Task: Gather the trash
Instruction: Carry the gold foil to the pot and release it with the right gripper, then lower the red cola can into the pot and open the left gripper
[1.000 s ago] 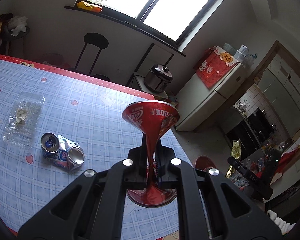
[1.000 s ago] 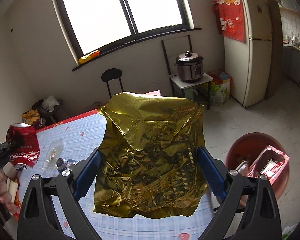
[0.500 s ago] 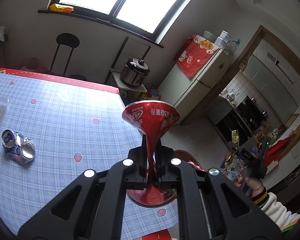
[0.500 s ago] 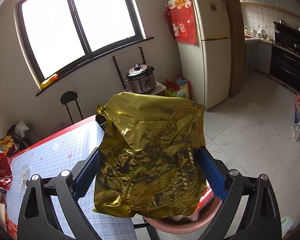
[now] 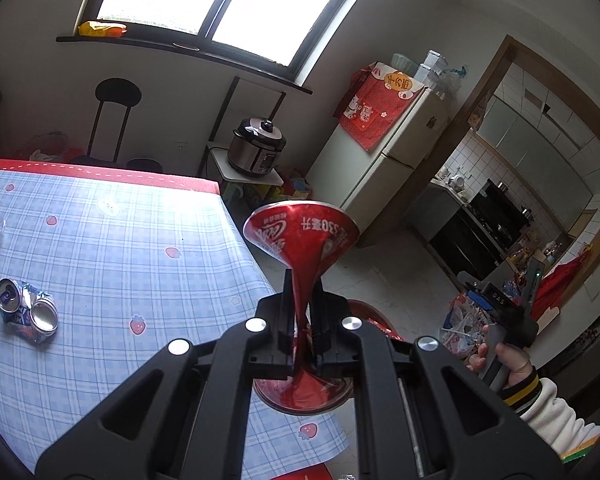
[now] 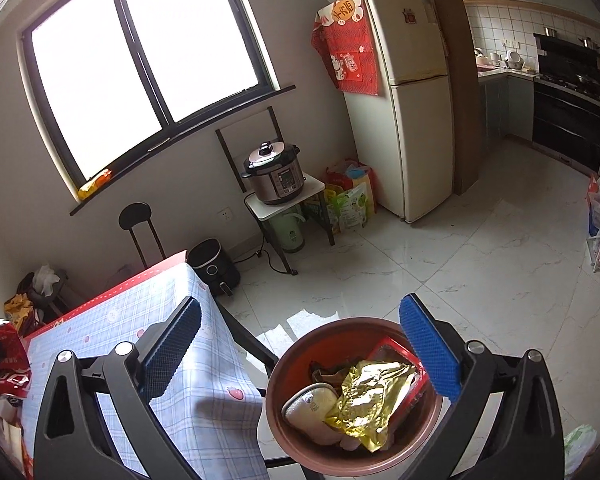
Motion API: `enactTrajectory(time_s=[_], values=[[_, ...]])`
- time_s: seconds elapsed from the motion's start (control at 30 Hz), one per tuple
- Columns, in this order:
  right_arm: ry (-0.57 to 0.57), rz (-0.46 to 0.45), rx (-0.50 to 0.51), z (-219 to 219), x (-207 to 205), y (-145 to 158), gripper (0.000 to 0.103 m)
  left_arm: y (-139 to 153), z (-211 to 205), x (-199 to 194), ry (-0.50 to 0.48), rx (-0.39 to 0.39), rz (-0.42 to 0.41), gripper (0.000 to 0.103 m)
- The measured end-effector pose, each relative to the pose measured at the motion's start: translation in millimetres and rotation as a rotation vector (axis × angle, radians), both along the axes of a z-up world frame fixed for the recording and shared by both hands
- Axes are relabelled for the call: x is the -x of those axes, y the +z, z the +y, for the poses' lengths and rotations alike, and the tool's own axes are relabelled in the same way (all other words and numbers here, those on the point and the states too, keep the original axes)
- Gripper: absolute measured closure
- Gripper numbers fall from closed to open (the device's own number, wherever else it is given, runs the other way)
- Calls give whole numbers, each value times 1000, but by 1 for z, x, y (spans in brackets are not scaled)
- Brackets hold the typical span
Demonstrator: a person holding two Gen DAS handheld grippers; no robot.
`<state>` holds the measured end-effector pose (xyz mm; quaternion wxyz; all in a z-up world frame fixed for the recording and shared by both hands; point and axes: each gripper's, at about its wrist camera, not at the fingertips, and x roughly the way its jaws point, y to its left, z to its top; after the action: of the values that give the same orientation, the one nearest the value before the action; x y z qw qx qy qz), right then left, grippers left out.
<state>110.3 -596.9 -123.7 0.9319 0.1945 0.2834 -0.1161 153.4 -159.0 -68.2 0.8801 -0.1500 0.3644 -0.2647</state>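
1. At the centre of the left wrist view, the left gripper [image 5: 302,312] has its black jaws pressed nearly together on the pinched waist of a crushed red aluminium drink can [image 5: 302,236], whose flared top rises above the jaws and whose base shows below them.
2. At the left edge of that view, a flattened blue-and-silver drink can [image 5: 26,312] lies on the blue plaid tablecloth with strawberry print [image 5: 112,248], well apart from the held can.
3. In the lower right of the same view, a hand in a striped cuff grips the handle of the right gripper [image 5: 500,308].
4. In the lower half of the right wrist view, the right gripper [image 6: 300,352] stands wide apart with nothing between its blue-padded fingers [image 6: 428,348].
5. Lower centre of that view, a round reddish-brown plastic trash bin [image 6: 284,376] sits on the floor just beside the table edge.
6. Inside the bin, a crumpled gold foil wrapper [image 6: 372,400] lies on top of other waste, beside a pale oval packet [image 6: 310,406].
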Motion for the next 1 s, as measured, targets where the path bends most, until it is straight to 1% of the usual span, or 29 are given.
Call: enactTrajectory(time_s=[0.17,0.4,0.5,0.67,0.77,0.87,0.93,0.97,1.0], values=[[-50,-25,19,-4,25,20,6,7,-30,-8,-84,2,-22,92],[-113,-22,54,-16,69,38,6,4,-106,-17,-251,12,-30,92],[-139,-14,62,-25,87,38,6,0,-147,-19,-323,19,-32,92],[-193,22,55,-45,114,29,6,-8,-215,-24,-424,20,-32,92],[-221,38,44,-58,125,24,6,-8,-247,-27,-457,21,-42,92],[-239,46,43,-67,133,19,6,-6,-271,-29,-476,23,-56,92],[-247,50,36,-72,136,16,6,-5,-285,-29,-492,11,-68,81],[-250,51,31,-74,137,14,6,-6,-290,-29,-503,11,-71,56],[-252,52,25,-75,138,12,6,-6,-294,-29,-505,13,-74,37]])
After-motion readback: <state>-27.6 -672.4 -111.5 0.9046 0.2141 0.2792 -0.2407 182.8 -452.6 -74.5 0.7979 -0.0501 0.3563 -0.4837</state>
